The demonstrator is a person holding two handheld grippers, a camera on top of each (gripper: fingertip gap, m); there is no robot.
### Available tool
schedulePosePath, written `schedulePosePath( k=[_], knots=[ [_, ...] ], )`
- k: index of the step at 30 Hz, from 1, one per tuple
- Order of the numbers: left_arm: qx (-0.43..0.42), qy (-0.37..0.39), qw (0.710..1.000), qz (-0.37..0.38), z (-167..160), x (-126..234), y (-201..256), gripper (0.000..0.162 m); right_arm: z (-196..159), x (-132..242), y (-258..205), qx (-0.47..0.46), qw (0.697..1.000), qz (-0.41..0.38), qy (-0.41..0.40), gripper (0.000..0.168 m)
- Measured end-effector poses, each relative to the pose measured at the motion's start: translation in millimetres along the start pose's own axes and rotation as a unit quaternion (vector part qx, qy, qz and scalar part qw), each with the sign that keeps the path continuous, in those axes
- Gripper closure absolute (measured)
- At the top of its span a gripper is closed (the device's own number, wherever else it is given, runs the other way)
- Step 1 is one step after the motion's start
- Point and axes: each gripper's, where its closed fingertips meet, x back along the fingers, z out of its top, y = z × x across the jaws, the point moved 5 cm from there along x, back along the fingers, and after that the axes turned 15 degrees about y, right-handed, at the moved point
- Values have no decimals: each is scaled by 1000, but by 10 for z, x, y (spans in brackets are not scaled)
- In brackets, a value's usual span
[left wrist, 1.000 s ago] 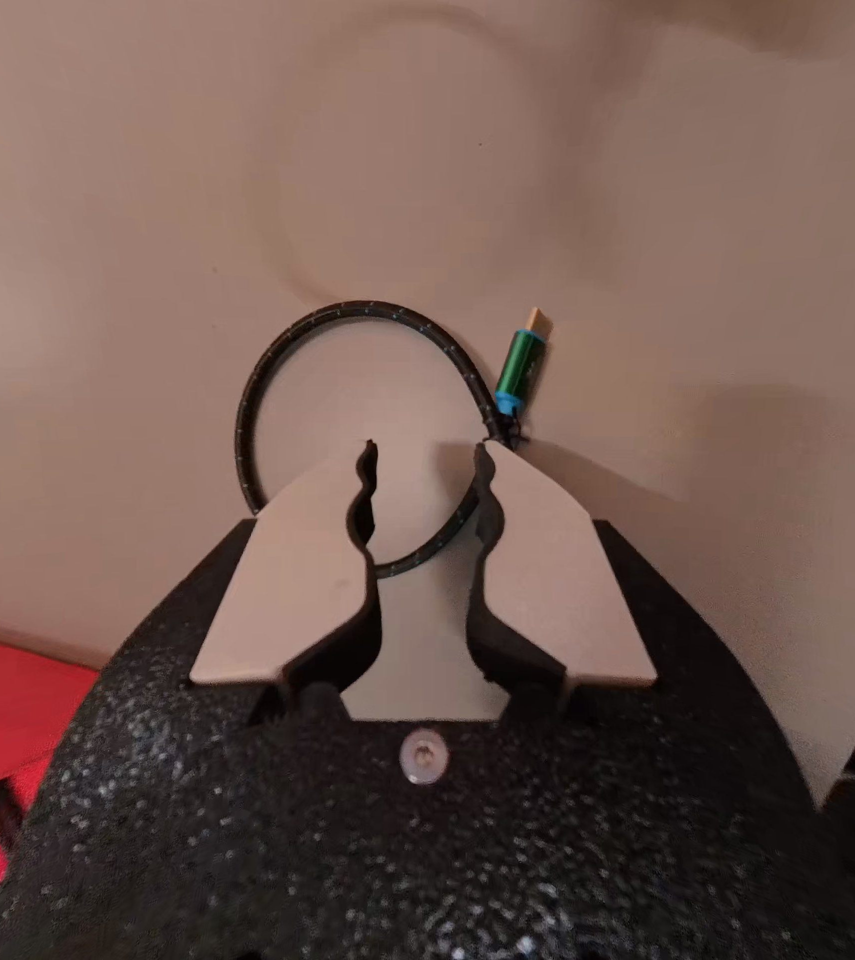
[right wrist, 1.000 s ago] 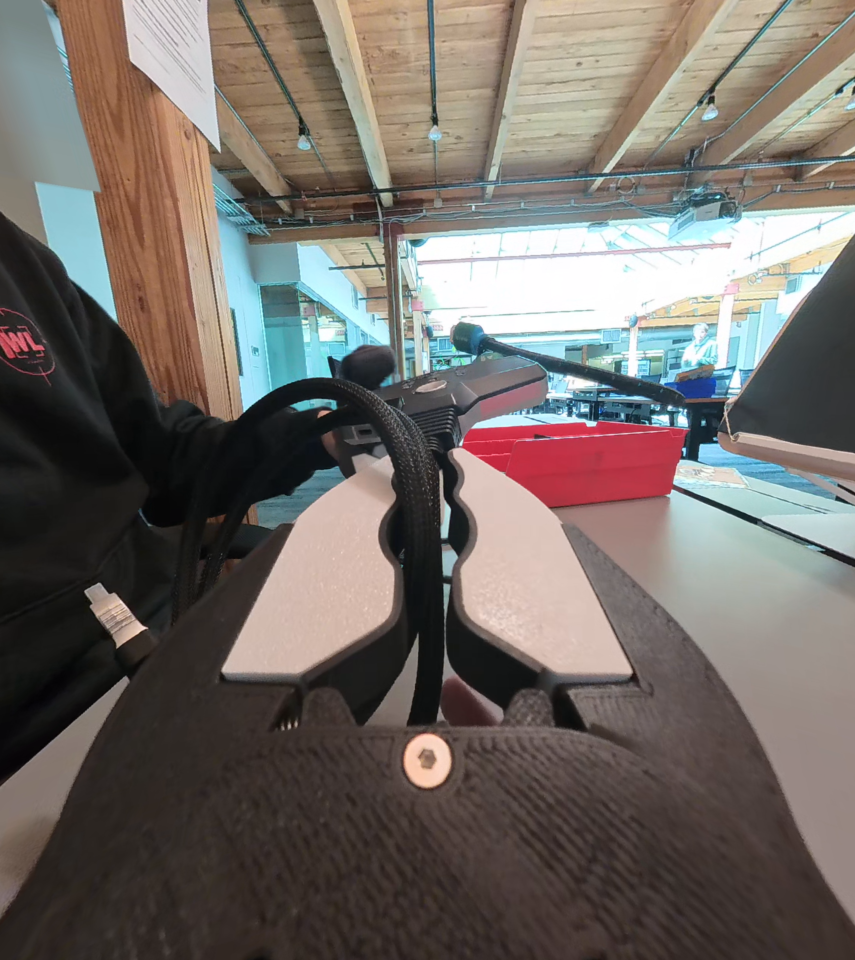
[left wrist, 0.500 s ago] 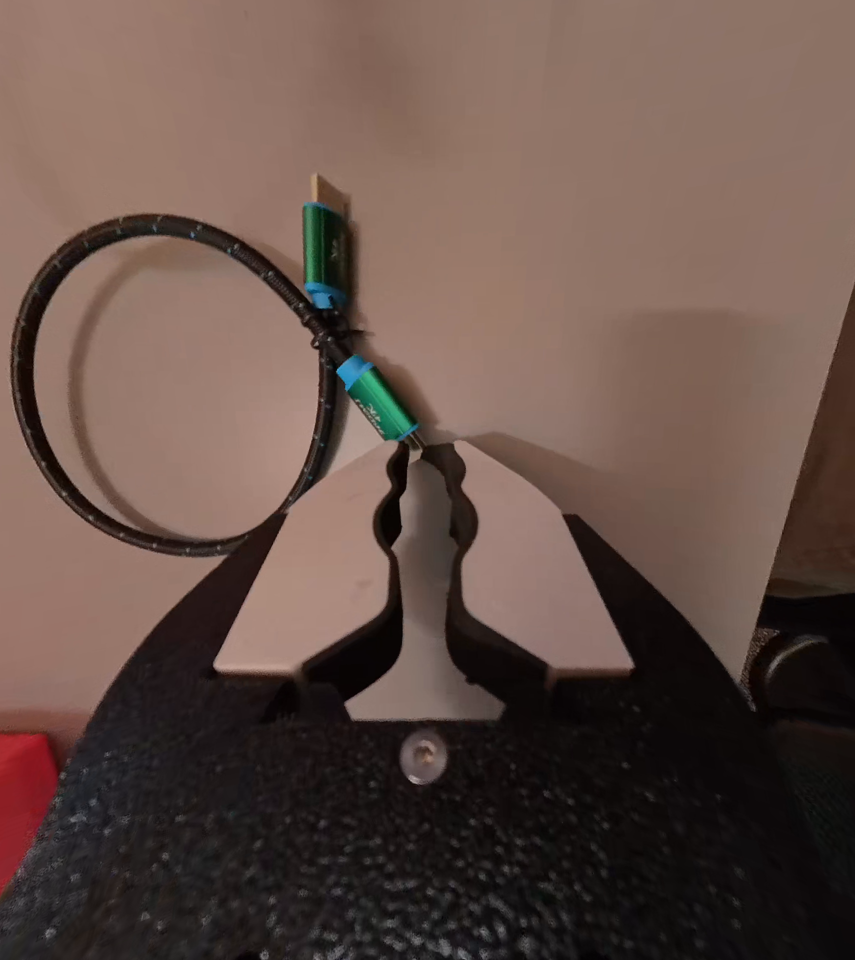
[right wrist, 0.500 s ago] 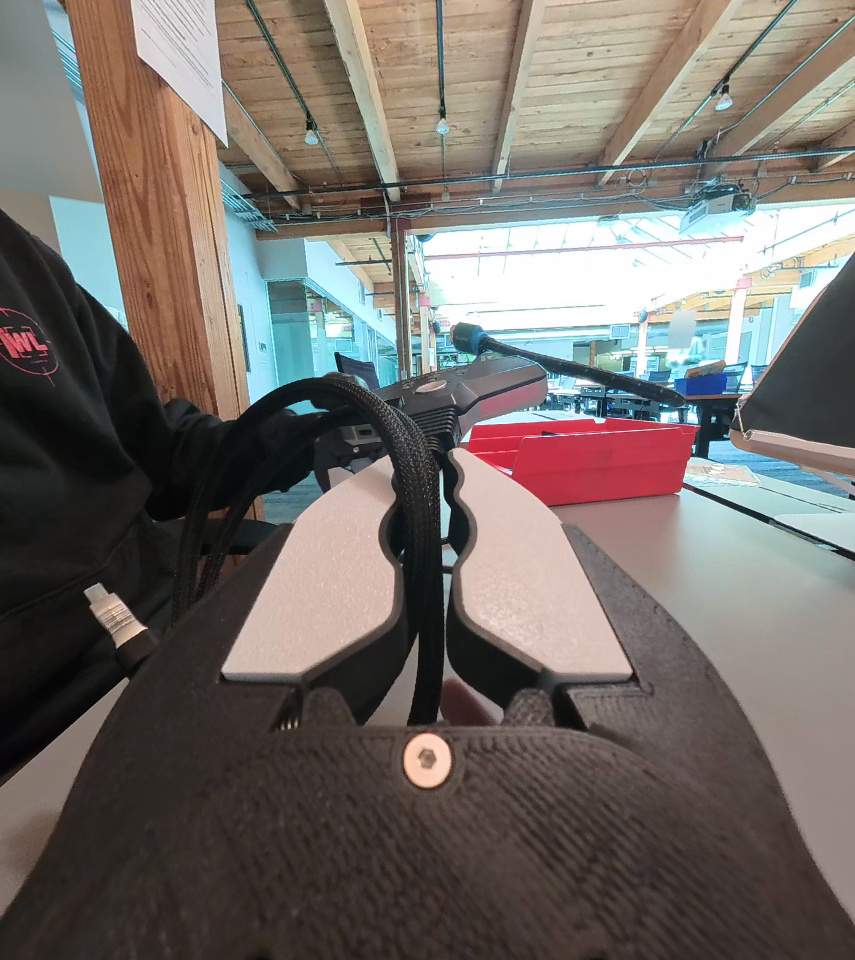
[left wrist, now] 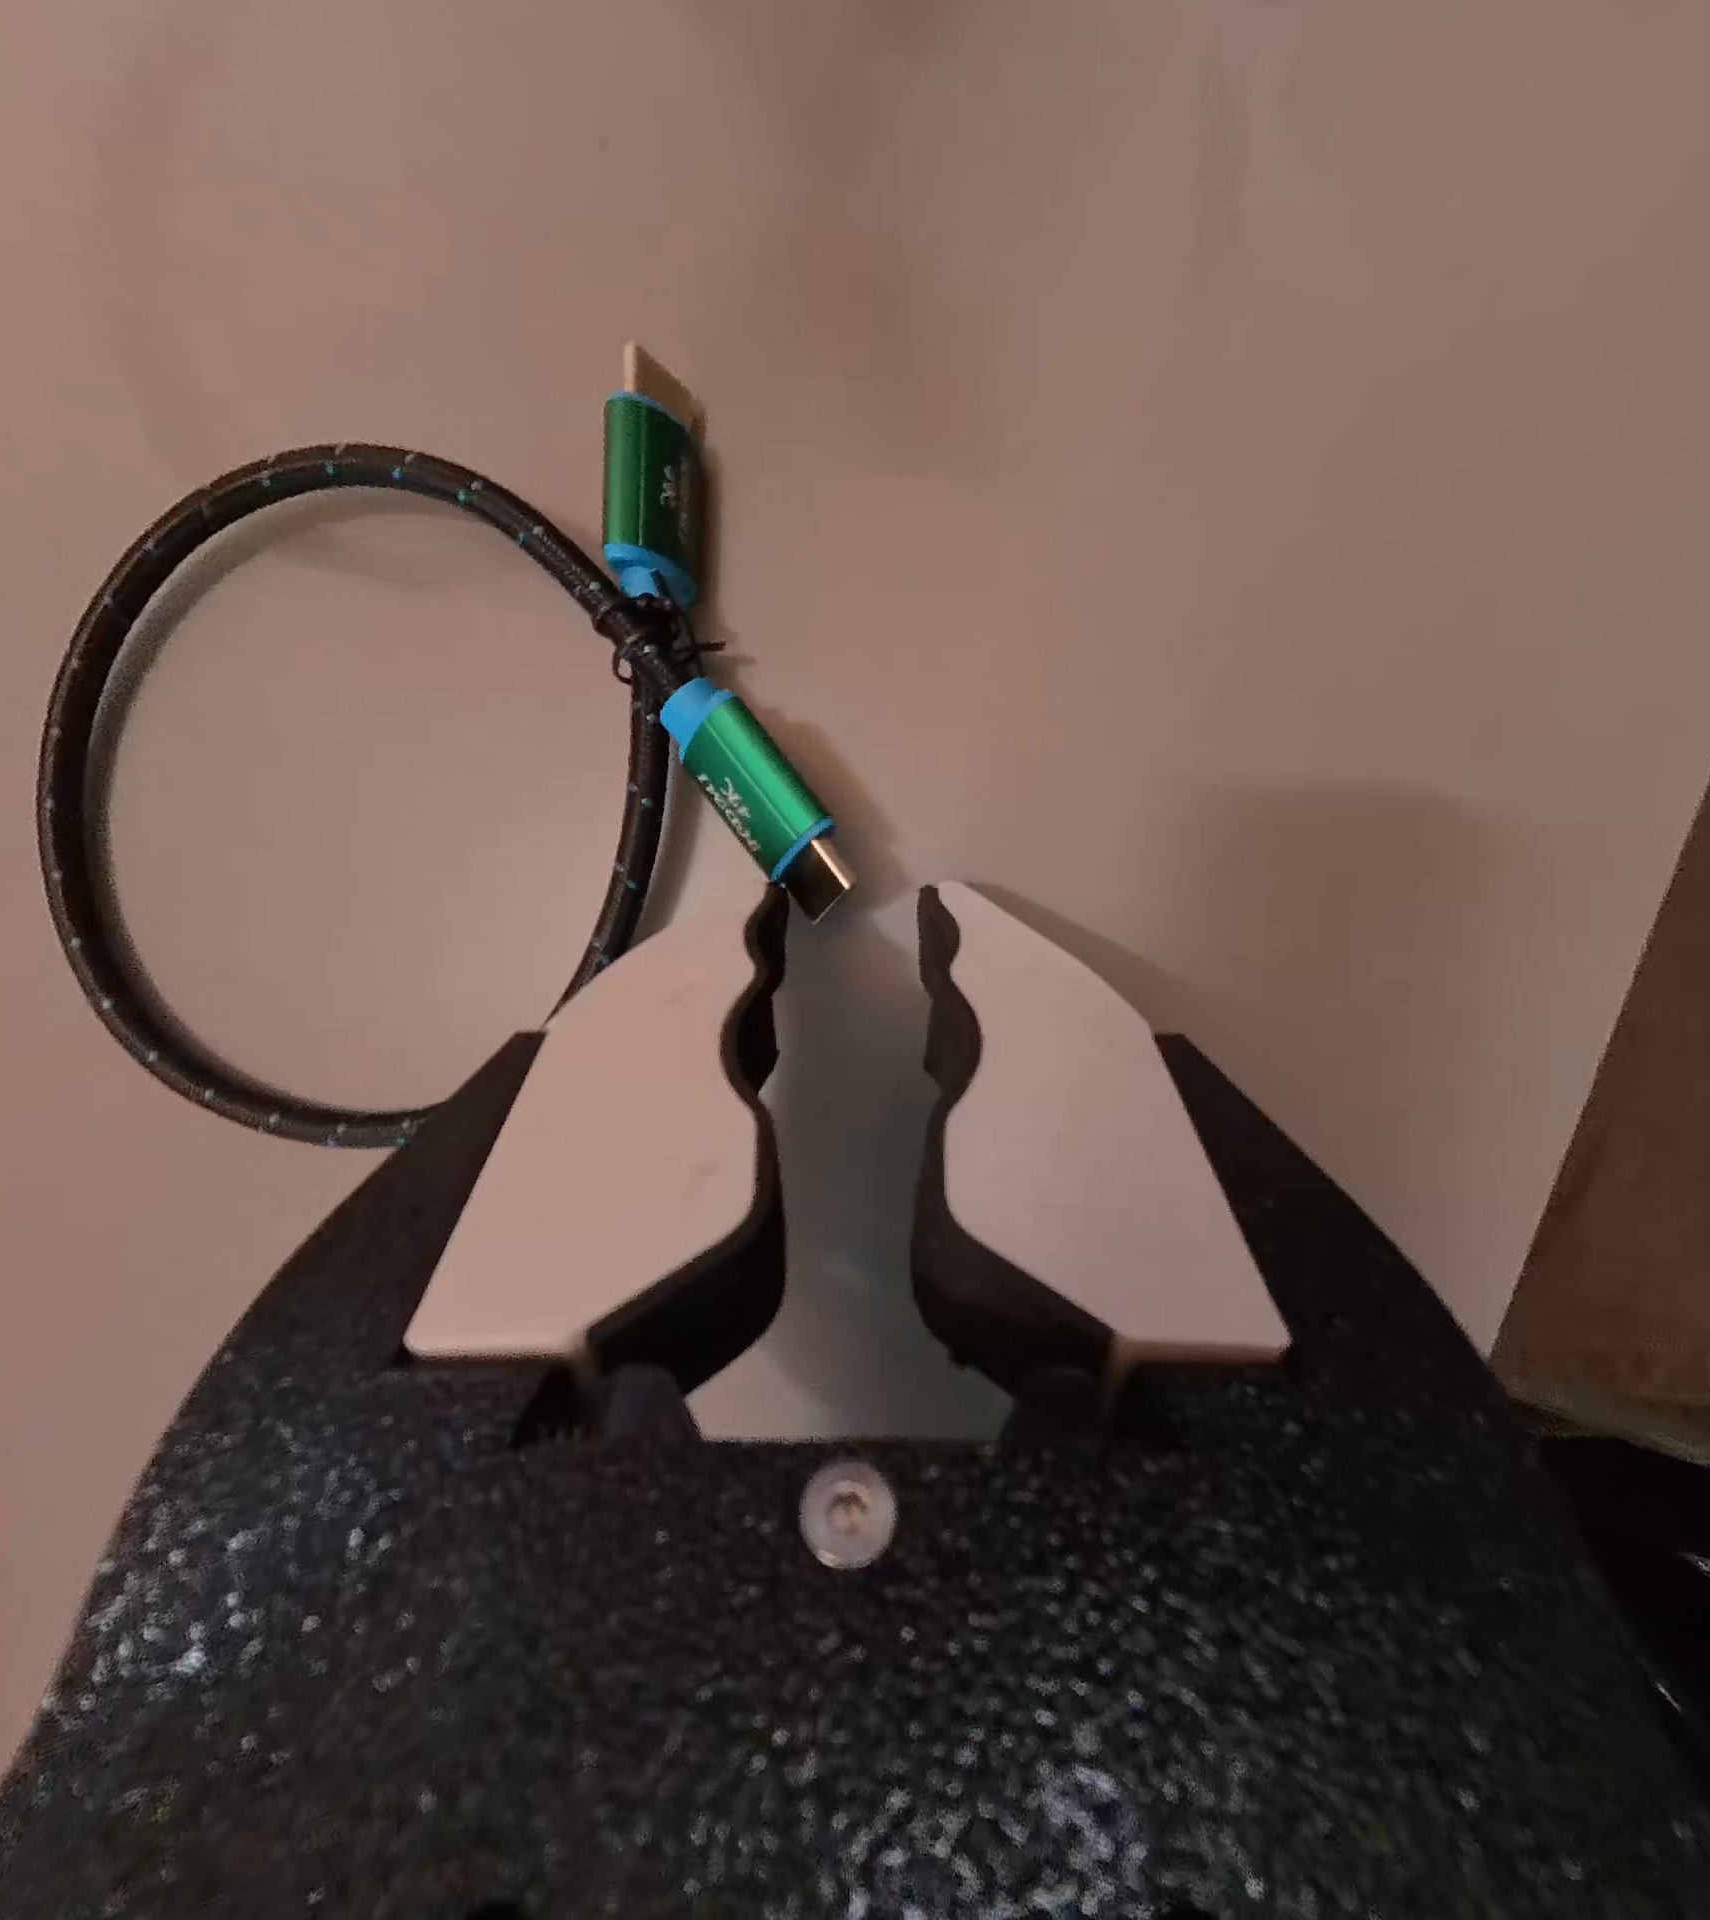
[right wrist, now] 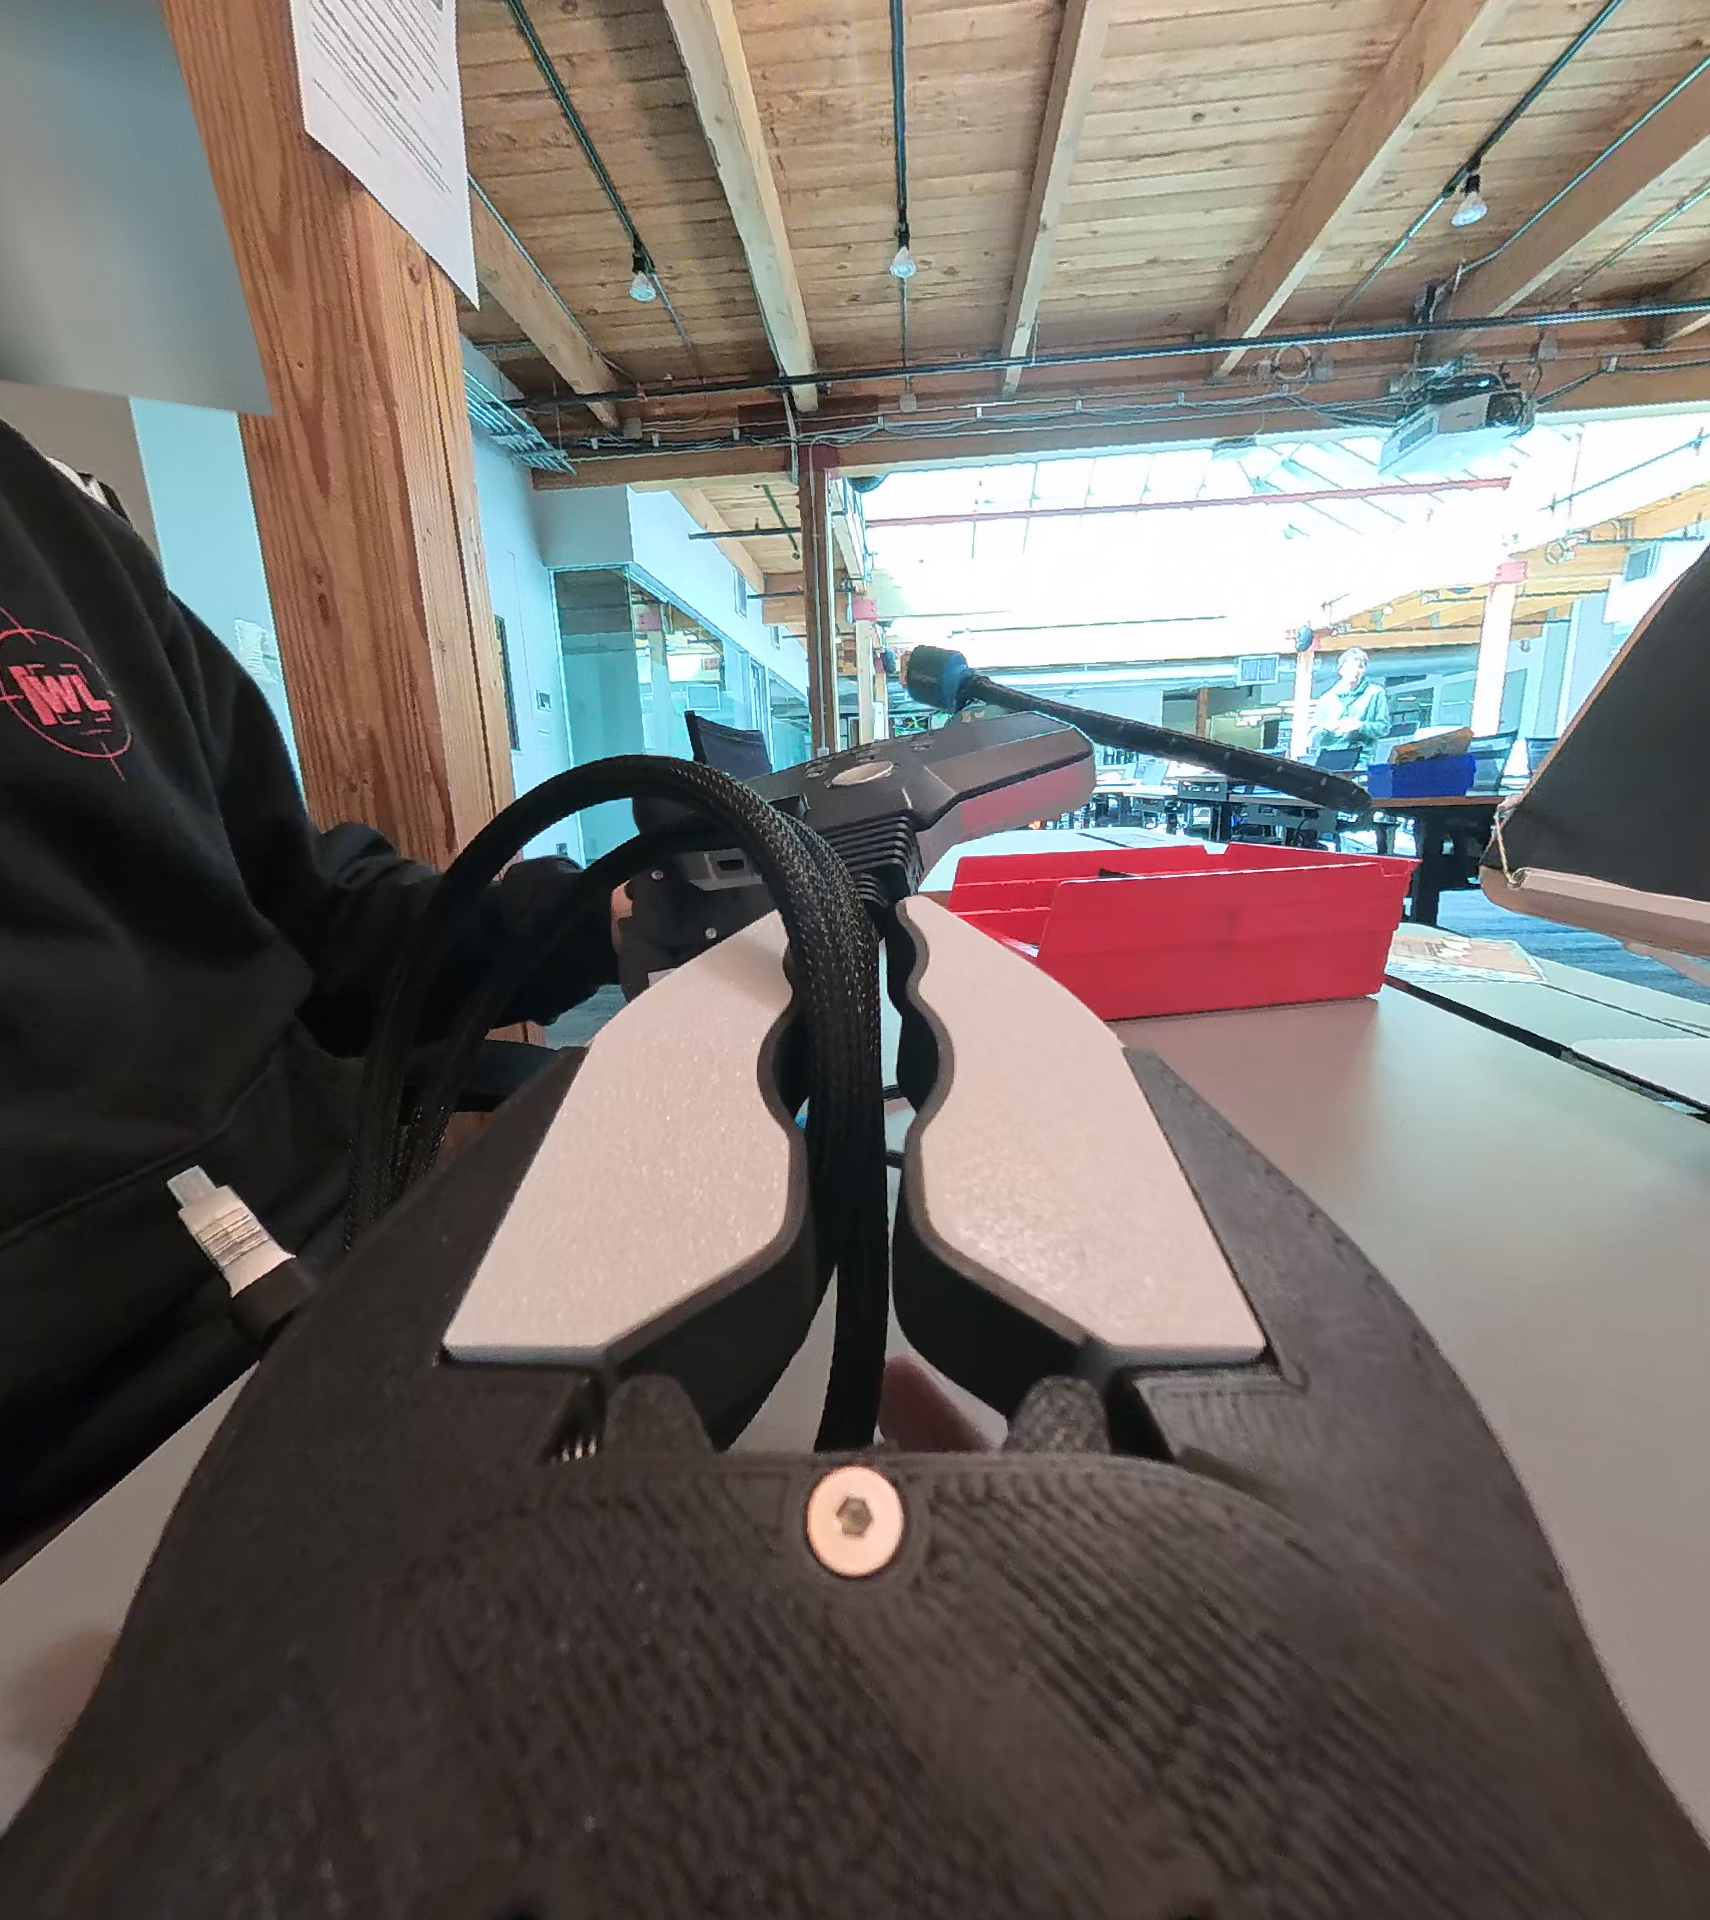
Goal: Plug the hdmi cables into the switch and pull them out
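A short black braided HDMI cable (left wrist: 103, 831) lies coiled in a loop on the pale table (left wrist: 1246, 416), tied at the crossing. It has two green connectors with blue collars, a far one (left wrist: 653, 478) and a near one (left wrist: 747, 795). My left gripper (left wrist: 853, 899) is open and empty, and the near connector's gold plug lies just at its left fingertip (left wrist: 768, 920). My right gripper (right wrist: 851, 920) is shut on a thick black braided cable (right wrist: 851, 1039) that arcs up and over to the left. The left gripper (right wrist: 934, 779) shows beyond it. No switch is in view.
A red bin (right wrist: 1194, 925) stands on the table behind the grippers. A person in a black hoodie (right wrist: 51, 935) sits at the left by a wooden post (right wrist: 352, 520). A dark tilted panel (right wrist: 1682, 727) stands at the right. The table edge (left wrist: 1651, 1039) runs along the right.
My left gripper has shifted from over the cable loop to the near connector's plug, narrowed, then opened wider. The right gripper has stayed shut on the black cable and barely moved.
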Motion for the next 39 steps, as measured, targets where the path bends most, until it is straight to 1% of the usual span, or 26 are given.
schedulePosePath(
  k=[1, 5, 7, 9, 10, 11, 12, 14, 16, 19, 21, 23, 24, 26, 30, 34, 36, 37, 38, 39],
  knots=[
    [-2, 5, 1000, -1, 13, -13, 14, 138, -3, -1, -1, 0, 1000, 1, -1, 157],
    [-8, 13, 1000, -3, 64, -57, 56, 133, -18, -6, -2, -2, 1000, 1, -4, 157],
    [-28, 35, 999, -17, 144, -103, 136, 132, -22, -8, -4, -3, 1000, 2, -6, 157],
    [-69, 66, 994, -43, 248, -139, 255, 132, -23, -9, -8, -2, 1000, 3, -6, 157],
    [-93, 76, 992, -43, 293, -135, 273, 129, -22, -7, -9, -2, 1000, 3, -6, 157],
    [-115, 81, 989, -35, 332, -114, 250, 126, -21, -4, -10, -2, 1000, 3, -6, 156],
    [-138, 84, 987, -18, 373, -79, 186, 127, -19, -3, -10, -2, 1000, 3, -6, 156],
    [-200, 86, 976, 18, 454, -7, 5, 132, -19, -4, -8, -2, 1000, 3, -6, 157],
    [-291, 92, 952, 30, 567, 21, -122, 134, -19, -4, -9, -2, 1000, 4, -6, 156],
    [-421, 80, 903, -6, 712, -42, -160, 137, -14, -2, -15, -2, 1000, 6, -6, 157],
    [-480, 40, 875, -44, 738, -124, -181, 135, -6, 6, -15, -1, 1000, 6, -5, 157],
    [-513, 2, 854, -81, 737, -207, -209, 130, 4, 17, -13, -2, 1000, 5, -2, 157],
    [-527, -13, 845, -96, 742, -245, -220, 130, 12, 23, -10, -1, 1000, 4, -1, 157],
    [-552, -37, 825, -112, 769, -316, -250, 122, 23, 37, -8, -1, 1000, 4, 0, 157],
    [-589, -91, 787, -157, 772, -426, -243, 121, 42, 61, 3, -1, 1000, 1, 2, 157],
    [-571, -137, 780, -213, 691, -540, -201, 116, 55, 75, 7, 0, 1000, -1, 5, 157],
    [-574, -146, 779, -208, 685, -615, -215, 107, 56, 78, 10, 1, 1000, -2, 5, 157],
    [-566, -152, 785, -203, 689, -641, -223, 105, 57, 80, 11, 1, 1000, -2, 4, 157],
    [-554, -154, 793, -203, 705, -649, -225, 109, 57, 81, 11, 2, 1000, -2, 3, 157],
    [-541, -147, 803, -202, 735, -652, -226, 122, 57, 83, 12, 2, 1000, -3, 3, 157]
  ],
)
